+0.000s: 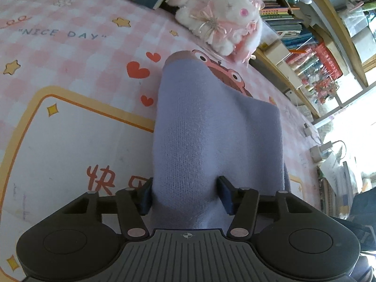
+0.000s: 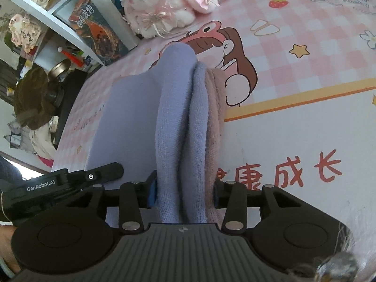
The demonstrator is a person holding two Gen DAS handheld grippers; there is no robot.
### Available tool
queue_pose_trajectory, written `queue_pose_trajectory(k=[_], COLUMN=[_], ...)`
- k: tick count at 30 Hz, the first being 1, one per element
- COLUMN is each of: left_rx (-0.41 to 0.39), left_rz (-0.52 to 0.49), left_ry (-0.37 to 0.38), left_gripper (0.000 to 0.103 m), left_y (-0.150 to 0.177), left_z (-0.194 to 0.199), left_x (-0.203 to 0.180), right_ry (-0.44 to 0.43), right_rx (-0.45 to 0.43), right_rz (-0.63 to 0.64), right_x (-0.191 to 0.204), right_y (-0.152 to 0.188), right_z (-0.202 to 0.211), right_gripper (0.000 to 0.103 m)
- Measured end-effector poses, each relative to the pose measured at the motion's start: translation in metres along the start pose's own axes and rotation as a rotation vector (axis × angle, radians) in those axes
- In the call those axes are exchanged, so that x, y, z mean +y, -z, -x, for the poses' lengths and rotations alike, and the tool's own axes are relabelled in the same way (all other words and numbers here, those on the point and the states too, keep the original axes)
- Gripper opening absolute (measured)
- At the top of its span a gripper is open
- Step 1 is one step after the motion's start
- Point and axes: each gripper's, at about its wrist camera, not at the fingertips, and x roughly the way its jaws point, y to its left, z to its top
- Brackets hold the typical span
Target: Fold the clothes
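1. Left claw (image 1: 186, 196), bottom centre of its frame: jaws part-way apart, both pads bearing on a bunched fold of the lilac knit garment (image 1: 211, 131). Judged a firm hold, so the cloth can hang and drape.
2. Right claw (image 2: 184, 195), bottom centre of its frame: narrower gap, several stacked layers pinched between the pads, lilac ones plus a dusty-pink edge on the right. Likely holding the fold's layers together.
3. The left device shows at lower left of the right view, just beside; both hold the same garment, lifted clear.
4. Beyond, the cloth runs toward mid-frame, its far end drooping to the pink checked worktop mat (image 1: 70, 54).
5. Far edge: white plush rabbit (image 1: 223, 11) and a book (image 2: 101, 30) leaning on the shelves, well apart from the garment.
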Motion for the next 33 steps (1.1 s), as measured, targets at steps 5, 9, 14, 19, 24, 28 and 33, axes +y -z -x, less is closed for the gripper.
queue_pose_trajectory(k=[5,9,14,19,24,28,33], left_rx=[-0.071,-0.124,-0.15,-0.168,-0.172,-0.17,-0.171], left_rz=[-0.06,-0.128,-0.151,-0.163,-0.166,-0.162,-0.162], left_ry=[-0.01,0.003,0.025,0.031,0.03,0.027,0.022], left_gripper=[0.044,0.044,0.044,0.044,0.044,0.044,0.044], left_y=[0.005,0.015,0.027,0.034,0.039,0.042,0.045], left_z=[0.022,0.039,0.051,0.059,0.061,0.062,0.063], left_x=[-0.019,-0.033,-0.043,-0.047,-0.05,-0.05,-0.053], right_ry=[-0.02,-0.039,-0.02,-0.017,-0.013,-0.014,-0.017], right_rx=[-0.067,-0.113,-0.154,-0.185,-0.199,-0.199,-0.197], right_rz=[0.075,0.1,0.162,0.193,0.212,0.214,0.218], right_x=[0.013,0.017,0.024,0.027,0.029,0.027,0.024], right_y=[0.003,0.008,0.019,0.027,0.031,0.033,0.034], right_z=[0.019,0.04,0.06,0.071,0.077,0.079,0.08], right_gripper=[0.027,0.026,0.026,0.026,0.026,0.026,0.026])
